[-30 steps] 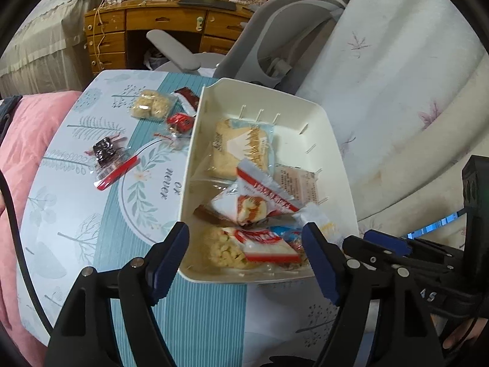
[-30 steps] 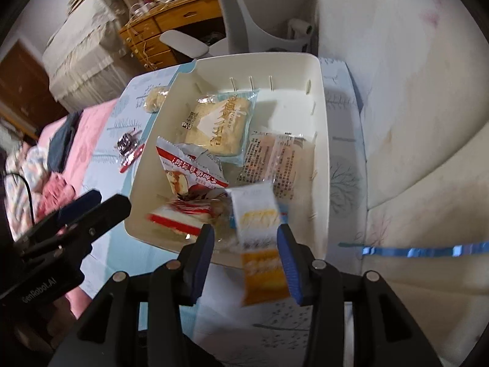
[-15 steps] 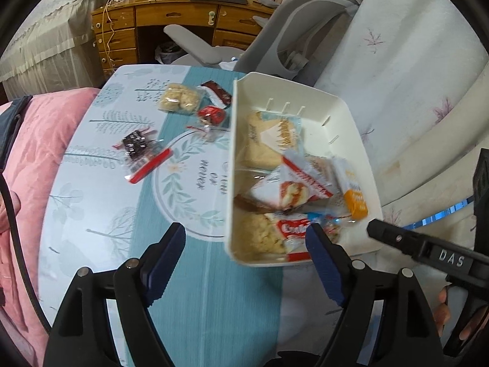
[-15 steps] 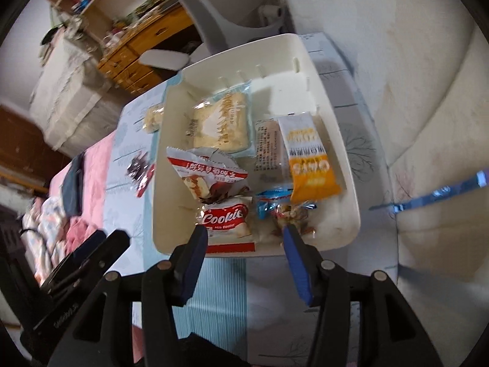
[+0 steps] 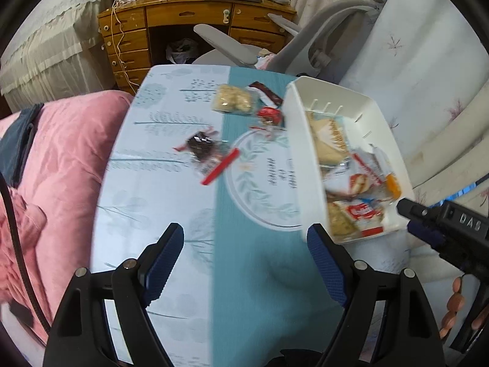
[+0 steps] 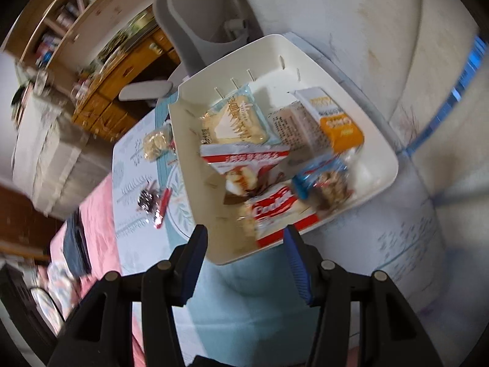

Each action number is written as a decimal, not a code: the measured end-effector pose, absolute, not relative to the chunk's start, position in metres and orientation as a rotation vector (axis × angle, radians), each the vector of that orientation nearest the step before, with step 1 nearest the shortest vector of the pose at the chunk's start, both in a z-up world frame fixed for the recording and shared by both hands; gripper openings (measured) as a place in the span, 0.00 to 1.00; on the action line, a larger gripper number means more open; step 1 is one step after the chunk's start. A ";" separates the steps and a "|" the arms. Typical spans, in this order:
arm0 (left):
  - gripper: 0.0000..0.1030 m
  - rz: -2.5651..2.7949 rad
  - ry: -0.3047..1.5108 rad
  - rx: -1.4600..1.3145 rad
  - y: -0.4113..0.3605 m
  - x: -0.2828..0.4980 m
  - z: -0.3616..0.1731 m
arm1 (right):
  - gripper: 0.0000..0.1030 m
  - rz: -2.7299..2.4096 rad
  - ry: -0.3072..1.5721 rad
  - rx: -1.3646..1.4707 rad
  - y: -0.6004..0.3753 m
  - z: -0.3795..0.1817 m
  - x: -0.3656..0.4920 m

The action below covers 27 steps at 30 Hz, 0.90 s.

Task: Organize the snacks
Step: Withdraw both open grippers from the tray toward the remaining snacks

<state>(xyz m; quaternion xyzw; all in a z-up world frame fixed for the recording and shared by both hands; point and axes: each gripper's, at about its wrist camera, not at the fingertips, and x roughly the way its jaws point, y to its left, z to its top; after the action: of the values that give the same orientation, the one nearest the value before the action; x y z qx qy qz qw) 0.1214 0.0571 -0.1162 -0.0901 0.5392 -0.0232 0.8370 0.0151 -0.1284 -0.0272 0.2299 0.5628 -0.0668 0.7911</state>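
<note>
A white bin (image 5: 301, 165) stands on the right of the table and holds several snack packs, among them an orange pack (image 6: 339, 122) and a red-and-white cookie pack (image 6: 275, 211). Left of the bin, loose on the cloth, lie a biscuit pack (image 5: 233, 102), a dark bar (image 5: 266, 93), a red candy (image 5: 269, 116) and a dark candy pack with a red strip (image 5: 204, 150). My left gripper (image 5: 244, 232) hovers over the teal cloth near the bin's front left corner, its jaws opening with nothing between them. My right gripper (image 6: 244, 235) is open and empty above the bin's front edge (image 6: 214, 244).
Pink bedding (image 5: 61, 168) borders the table on the left. A wooden desk (image 5: 189, 21) and a grey chair (image 5: 305, 49) stand behind the table. A white flowered cover (image 5: 428, 76) rises at the right.
The orange pack left my right gripper and now lies in the bin. My left gripper slid left from the bin to over the cloth and opened wider. The right gripper rolled.
</note>
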 end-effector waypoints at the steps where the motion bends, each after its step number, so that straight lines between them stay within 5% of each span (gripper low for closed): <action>1: 0.80 -0.058 1.144 -0.178 0.066 0.122 -0.116 | 0.50 -0.161 1.203 0.510 -0.123 -0.027 0.014; 27: 0.79 -0.324 1.058 0.063 0.159 0.214 -0.157 | 0.51 -0.389 0.933 0.654 0.002 -0.045 0.048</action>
<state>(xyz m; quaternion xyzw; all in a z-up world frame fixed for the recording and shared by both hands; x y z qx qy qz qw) 0.2138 0.1594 -0.1567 0.0298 0.5022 -0.1536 0.8505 0.0482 0.0016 -0.0449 0.3077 0.4387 -0.1828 0.8243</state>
